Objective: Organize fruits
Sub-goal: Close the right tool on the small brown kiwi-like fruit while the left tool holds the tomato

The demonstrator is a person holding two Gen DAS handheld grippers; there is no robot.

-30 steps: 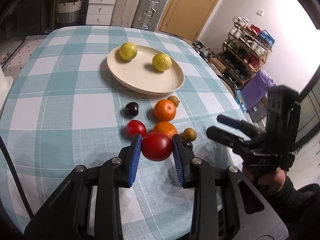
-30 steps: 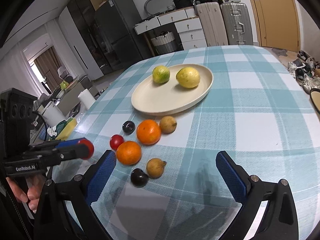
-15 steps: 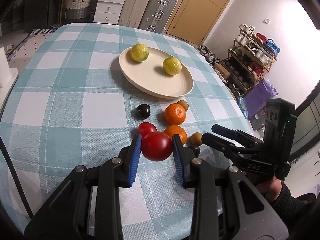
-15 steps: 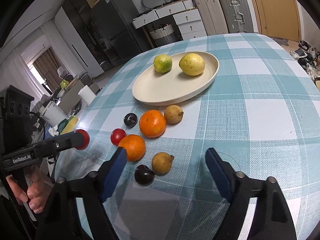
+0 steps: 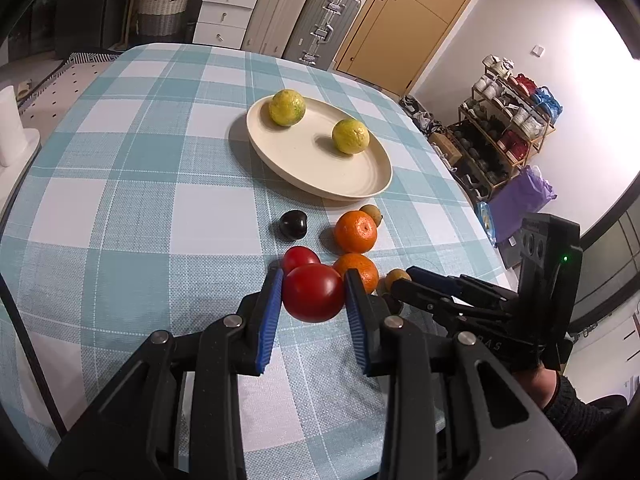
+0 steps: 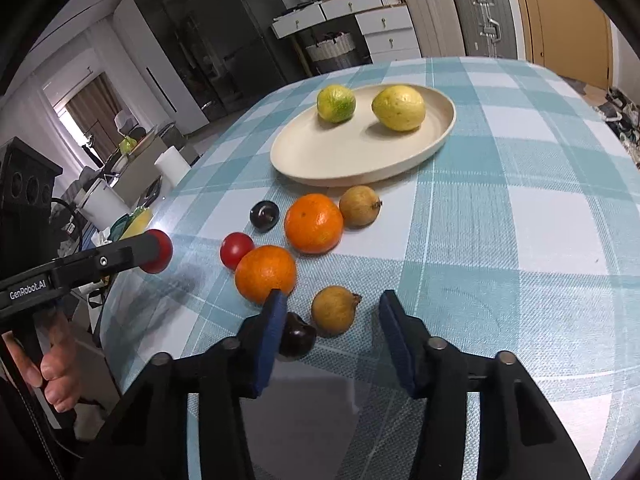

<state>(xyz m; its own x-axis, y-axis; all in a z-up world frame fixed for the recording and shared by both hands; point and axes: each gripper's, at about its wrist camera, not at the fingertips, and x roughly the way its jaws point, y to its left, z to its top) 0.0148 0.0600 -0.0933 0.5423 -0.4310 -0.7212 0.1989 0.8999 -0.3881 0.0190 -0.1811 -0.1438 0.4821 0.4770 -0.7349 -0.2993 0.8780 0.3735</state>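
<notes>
Left wrist: left tool (image 5: 314,294) clamps smooth, round red tomato (image 5: 313,293)

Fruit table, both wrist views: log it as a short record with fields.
surface: teal-and-white checked tablecloth
plate: round cream plate holding a green-yellow citrus and a yellow lemon-like fruit
loose fruit: two oranges, small red tomato, two brown round fruits, two dark plums
left gripper: shut on a large red tomato
right gripper: jaws just closing around the near brown fruit and plum; right pad clear of the fruit
</notes>
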